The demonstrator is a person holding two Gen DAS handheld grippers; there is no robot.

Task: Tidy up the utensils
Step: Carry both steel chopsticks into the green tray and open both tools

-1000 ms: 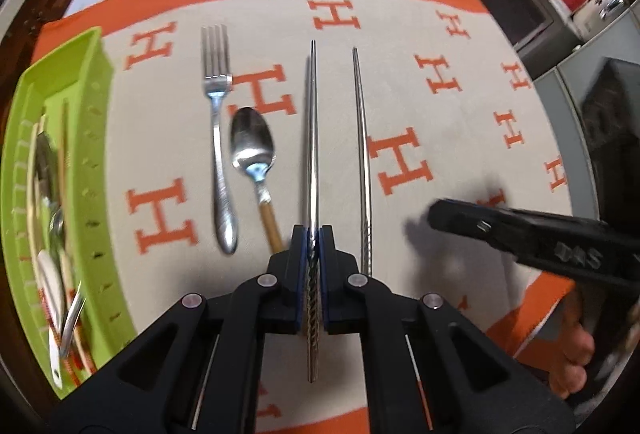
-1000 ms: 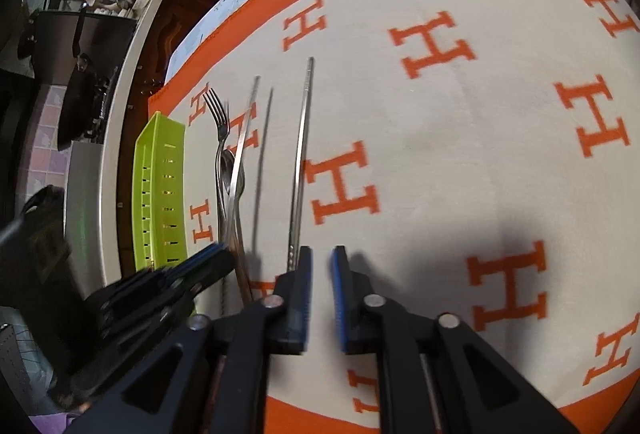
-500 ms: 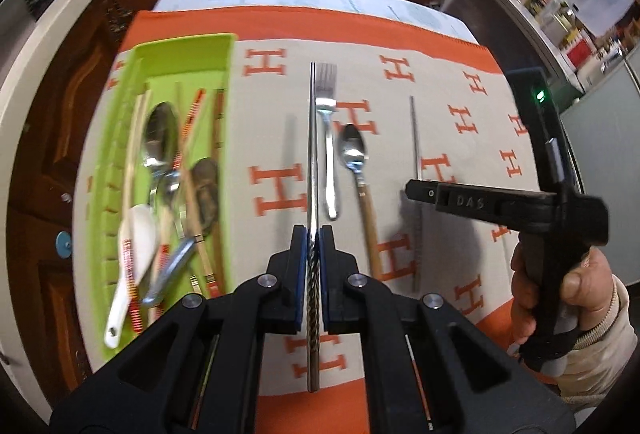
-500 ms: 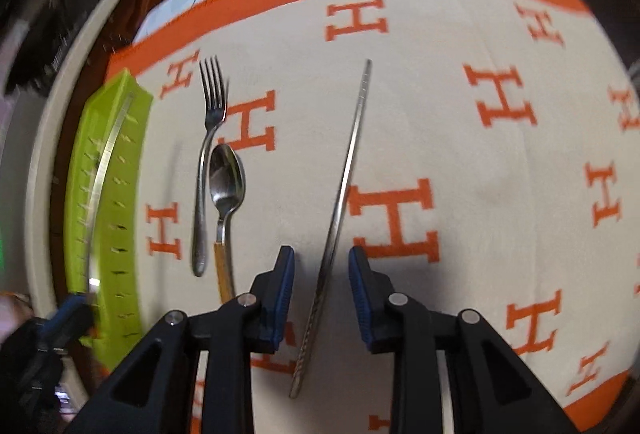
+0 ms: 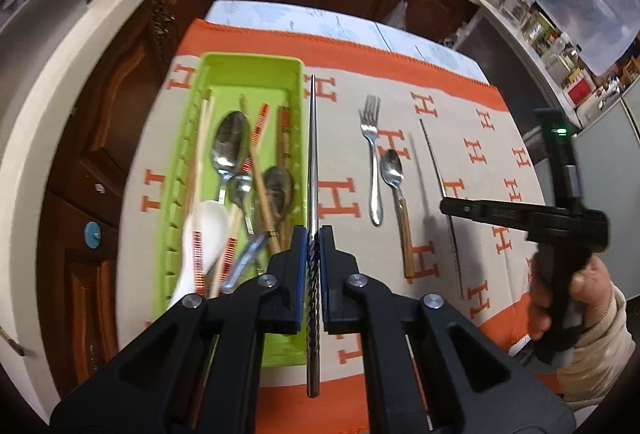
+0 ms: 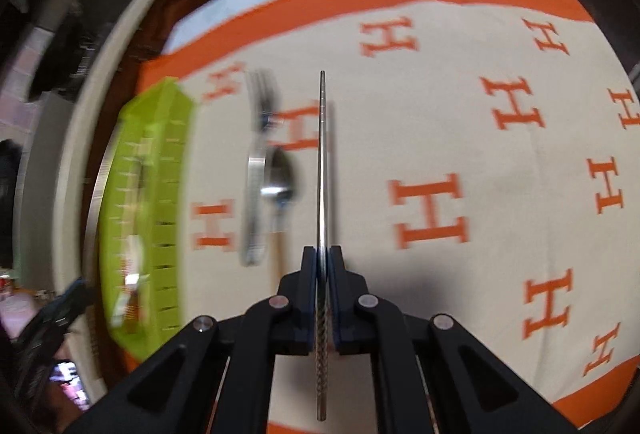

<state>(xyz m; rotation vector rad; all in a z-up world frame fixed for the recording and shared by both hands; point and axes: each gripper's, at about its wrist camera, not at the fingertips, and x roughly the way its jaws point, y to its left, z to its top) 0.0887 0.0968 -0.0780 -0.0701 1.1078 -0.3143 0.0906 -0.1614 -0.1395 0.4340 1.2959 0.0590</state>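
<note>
My left gripper (image 5: 314,254) is clamped on one steel chopstick (image 5: 312,169), tip at frame centre, hanging just right of the green tray (image 5: 176,193) wall; a second ago it was down on the mat. My right gripper (image 6: 323,266), open half a second ago, has now closed on the second chopstick (image 6: 322,161). So both sticks are secured; tray drop comes next, I'd say. Fork (image 5: 372,153) and spoon (image 5: 396,193) remain mid-mat. The tray is crowded, and open mat lies right of the spoon.
</note>
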